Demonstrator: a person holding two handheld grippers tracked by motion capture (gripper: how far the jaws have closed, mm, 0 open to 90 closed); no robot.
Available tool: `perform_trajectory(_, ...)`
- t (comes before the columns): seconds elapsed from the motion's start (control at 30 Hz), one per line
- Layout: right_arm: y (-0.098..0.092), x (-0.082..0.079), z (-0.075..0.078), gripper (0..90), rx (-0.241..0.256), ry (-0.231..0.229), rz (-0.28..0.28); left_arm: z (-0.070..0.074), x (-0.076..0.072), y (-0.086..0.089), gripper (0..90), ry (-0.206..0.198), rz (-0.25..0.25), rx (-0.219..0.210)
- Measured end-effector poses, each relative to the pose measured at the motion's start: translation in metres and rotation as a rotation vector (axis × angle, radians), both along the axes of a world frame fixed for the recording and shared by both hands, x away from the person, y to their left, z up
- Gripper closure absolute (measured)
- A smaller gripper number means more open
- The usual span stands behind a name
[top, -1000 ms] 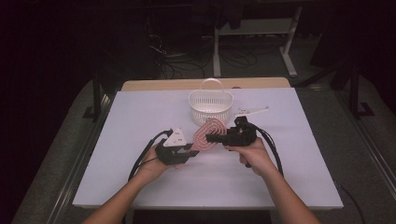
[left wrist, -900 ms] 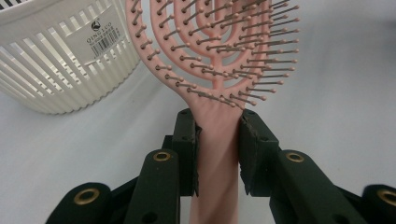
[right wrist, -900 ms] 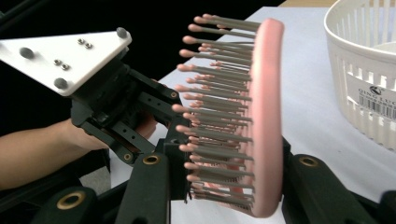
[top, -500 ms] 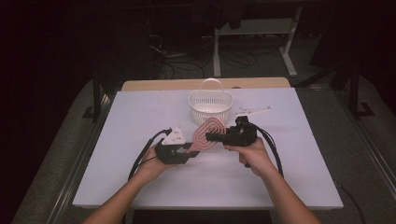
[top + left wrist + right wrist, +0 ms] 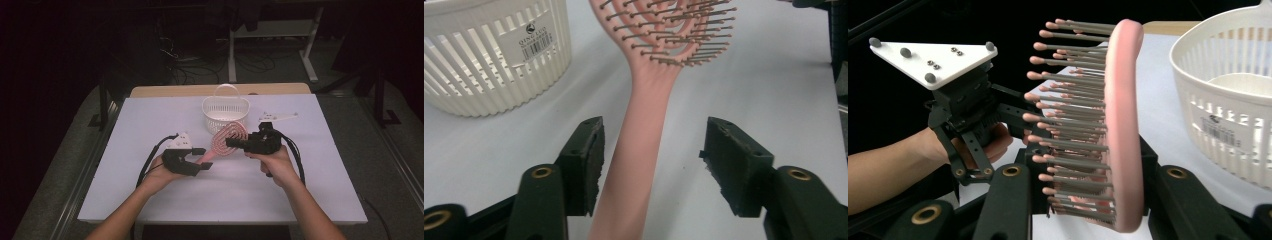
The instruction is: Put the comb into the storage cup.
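A pink hairbrush [image 5: 227, 139] hangs just above the white table [image 5: 150, 115], in front of a white slatted basket [image 5: 225, 107]. My right gripper [image 5: 232, 143] is shut on the brush's head [image 5: 1125, 125], bristles pointing toward the left hand. My left gripper [image 5: 204, 158] is open around the handle [image 5: 644, 125]. The handle lies nearer the left jaw, with a clear gap to the right jaw. The right gripper view looks past the bristles to the left gripper [image 5: 973, 110] and the hand holding it.
The basket [image 5: 489, 60] with its arched handle stands at the table's far middle, close behind the brush, and nothing shows inside it [image 5: 1228, 100]. Cables trail from both grippers toward the near edge. Beyond the table's far edge are dark floor, cables and a desk frame [image 5: 270, 45].
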State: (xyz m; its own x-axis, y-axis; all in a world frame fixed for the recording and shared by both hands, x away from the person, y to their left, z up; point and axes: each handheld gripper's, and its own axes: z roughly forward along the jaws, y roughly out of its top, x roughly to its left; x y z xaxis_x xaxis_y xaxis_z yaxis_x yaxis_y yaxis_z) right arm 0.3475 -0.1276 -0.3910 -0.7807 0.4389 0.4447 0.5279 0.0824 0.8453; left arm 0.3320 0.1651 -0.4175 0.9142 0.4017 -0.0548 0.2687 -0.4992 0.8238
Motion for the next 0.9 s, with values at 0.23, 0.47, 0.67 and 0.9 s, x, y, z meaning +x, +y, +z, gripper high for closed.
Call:
perform_trajectory(0.23, -0.008, 0.000, 0.003, 63.5, -0.010, -0.013, -0.024, 0.001, 0.003, 0.011, 26.9, 0.028, -0.006, -0.031)
perform_trajectory(0.47, -0.014, 0.000, 0.004, 63.6, -0.015, -0.022, -0.043, -0.004, 0.004, 0.027, 10.7, 0.038, 0.001, -0.034)
perform_trajectory(0.67, -0.017, 0.000, 0.005, 63.6, -0.014, -0.028, -0.052, -0.009, -0.001, 0.042, 0.0, 0.040, 0.012, -0.038)
perform_trajectory(0.9, -0.020, 0.001, 0.006, 63.6, -0.012, -0.029, -0.058, -0.013, -0.010, 0.059, 0.0, 0.024, 0.039, -0.027)
